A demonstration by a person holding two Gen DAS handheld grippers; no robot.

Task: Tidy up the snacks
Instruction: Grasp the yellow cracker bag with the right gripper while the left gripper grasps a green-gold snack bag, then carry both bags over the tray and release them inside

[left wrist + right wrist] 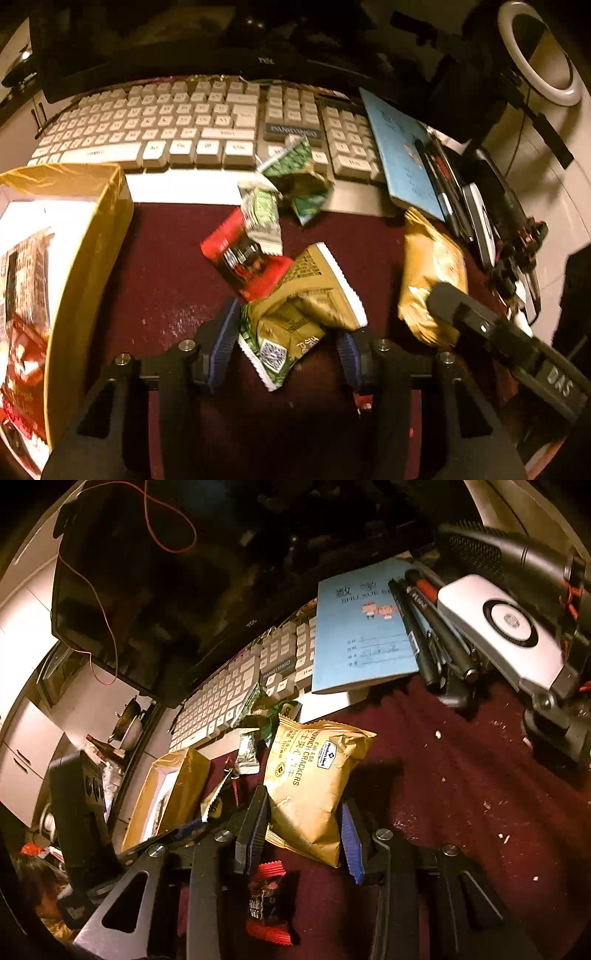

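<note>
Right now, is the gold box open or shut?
Open. The gold box has no lid on; its white interior shows, with a wrapped snack lying inside.

Maroon tablecloth [166, 266] — snack packets [243, 254], keyboard [177, 125], box [88, 258].

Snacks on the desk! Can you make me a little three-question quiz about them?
1. True or false: the gold box is to the left of the red packet.
2. What is printed on the yellow bag between the right tool fingers?
3. The left tool is around: A) green-gold packet B) blue notebook C) keyboard

Key: 1 true. 2 cheese crackers. 3 A.
</note>
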